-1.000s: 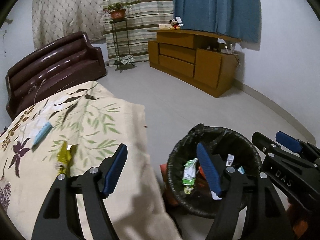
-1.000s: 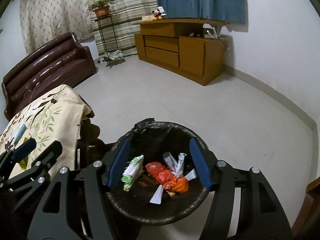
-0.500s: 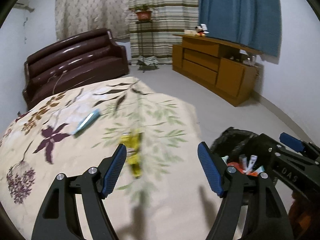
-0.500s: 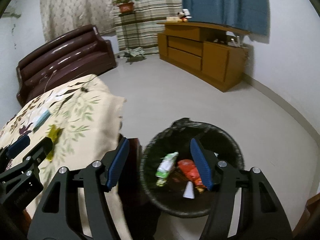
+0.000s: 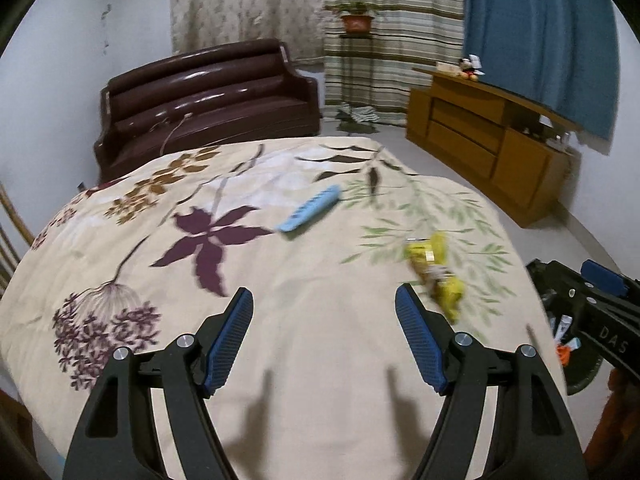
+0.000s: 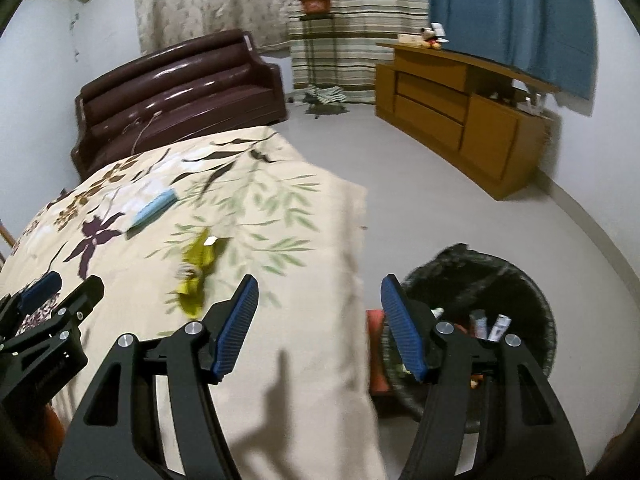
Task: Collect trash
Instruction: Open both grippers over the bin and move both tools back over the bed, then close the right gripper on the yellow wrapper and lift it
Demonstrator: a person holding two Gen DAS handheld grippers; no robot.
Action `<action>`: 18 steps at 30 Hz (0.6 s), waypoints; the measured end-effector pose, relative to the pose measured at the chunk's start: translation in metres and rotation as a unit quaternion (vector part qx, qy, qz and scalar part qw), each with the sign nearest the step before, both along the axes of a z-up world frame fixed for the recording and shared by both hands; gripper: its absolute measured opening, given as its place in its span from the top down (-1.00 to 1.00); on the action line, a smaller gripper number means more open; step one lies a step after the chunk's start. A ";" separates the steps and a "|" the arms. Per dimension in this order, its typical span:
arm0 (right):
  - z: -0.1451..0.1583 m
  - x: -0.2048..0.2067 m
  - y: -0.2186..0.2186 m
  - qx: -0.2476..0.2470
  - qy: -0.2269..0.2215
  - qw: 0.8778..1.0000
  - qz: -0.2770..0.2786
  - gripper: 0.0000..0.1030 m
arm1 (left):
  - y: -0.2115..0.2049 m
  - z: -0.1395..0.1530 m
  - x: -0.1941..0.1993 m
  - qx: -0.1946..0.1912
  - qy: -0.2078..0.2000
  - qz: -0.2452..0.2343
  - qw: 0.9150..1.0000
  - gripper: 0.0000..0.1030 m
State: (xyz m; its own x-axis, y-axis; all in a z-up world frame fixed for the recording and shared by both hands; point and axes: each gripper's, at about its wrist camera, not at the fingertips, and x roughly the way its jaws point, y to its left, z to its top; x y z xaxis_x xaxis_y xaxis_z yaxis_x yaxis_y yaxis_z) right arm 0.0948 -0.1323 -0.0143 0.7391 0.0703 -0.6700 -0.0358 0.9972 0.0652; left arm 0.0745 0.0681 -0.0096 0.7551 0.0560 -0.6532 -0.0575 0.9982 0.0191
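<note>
Trash on the bench comes down to two pieces: a crumpled yellow wrapper [image 5: 436,278] lying on the flowered cloth [image 5: 280,320] near its right edge, and a pale blue packet [image 5: 310,213] farther in, well apart from it. The bin [image 6: 516,292], lined in black and already holding several scraps, stands on the floor just beside the cloth's edge.

The step in hand looks like a reach for the wrapper. It lies just ahead of and slightly right of the left gripper [image 5: 324,344], so that gripper would need to shift right to centre it between the fingers, then come down until both pads [image 5: 418,344] touch the cloth on either side. The wrapper is thin and crinkled; closing too high would likely miss it, and closing too deep could pinch the cloth with it.

Both grippers are spread wide and carry nothing. The left hangs over the cloth, pointing forward and tilted down. The right gripper [image 6: 318,330] sits between cloth edge and bin, its right finger over the bin's rim, the wrapper just off its left finger.
</note>
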 end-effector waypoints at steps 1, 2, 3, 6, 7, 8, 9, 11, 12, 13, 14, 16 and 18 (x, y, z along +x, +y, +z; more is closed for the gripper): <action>0.000 0.001 0.006 -0.001 0.001 1.000 0.005 -0.21 | 0.006 -0.001 -0.001 0.000 0.000 0.004 1.000 -0.39; 0.000 0.002 0.012 -0.001 0.001 1.000 0.010 -0.21 | 0.010 -0.001 -0.002 0.000 0.000 0.009 1.000 -0.39; 0.000 0.003 0.021 -0.003 0.002 1.000 0.018 -0.21 | 0.015 -0.001 -0.004 0.000 0.000 0.013 1.000 -0.39; 0.000 0.006 0.039 -0.008 0.003 0.999 0.034 -0.21 | 0.033 -0.003 -0.006 0.001 0.002 0.025 1.000 -0.39; -0.001 0.007 0.045 -0.010 0.004 0.999 0.038 -0.21 | 0.038 -0.003 -0.007 0.002 0.003 0.029 1.000 -0.39; -0.001 0.009 0.050 -0.011 0.005 0.999 0.043 -0.21 | 0.042 -0.004 -0.007 0.002 0.004 0.031 0.999 -0.39; -0.002 0.011 0.056 -0.012 0.007 0.999 0.048 -0.20 | 0.047 -0.004 -0.007 0.002 0.004 0.035 0.999 -0.39; -0.003 0.014 0.065 -0.014 0.010 0.998 0.055 -0.20 | 0.056 -0.005 -0.008 0.000 0.004 0.041 0.999 -0.39; -0.004 0.017 0.070 -0.017 0.013 0.998 0.058 -0.20 | 0.058 -0.005 -0.008 0.000 0.005 0.043 0.999 -0.39; -0.005 0.021 0.075 -0.019 0.016 0.998 0.061 -0.20 | 0.062 -0.005 -0.008 -0.001 0.005 0.045 0.999 -0.39; -0.006 0.022 0.077 -0.020 0.018 0.998 0.062 -0.20 | 0.064 -0.005 -0.007 -0.001 0.005 0.046 0.999 -0.39; -0.008 0.028 0.083 -0.023 0.023 0.997 0.064 -0.20 | 0.069 -0.006 -0.006 -0.001 0.006 0.048 0.999 -0.39; -0.011 0.034 0.087 -0.027 0.029 0.997 0.065 -0.16 | 0.073 -0.008 -0.005 -0.002 0.007 0.049 0.999 -0.39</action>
State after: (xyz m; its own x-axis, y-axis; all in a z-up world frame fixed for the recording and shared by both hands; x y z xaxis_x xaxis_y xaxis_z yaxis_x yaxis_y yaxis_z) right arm 0.1285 -0.0457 -0.0257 0.6863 0.1255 -0.7164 -0.1624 0.9866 0.0173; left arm 0.0696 0.1411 -0.0171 0.7371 0.1276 -0.6637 -0.1555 0.9877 0.0171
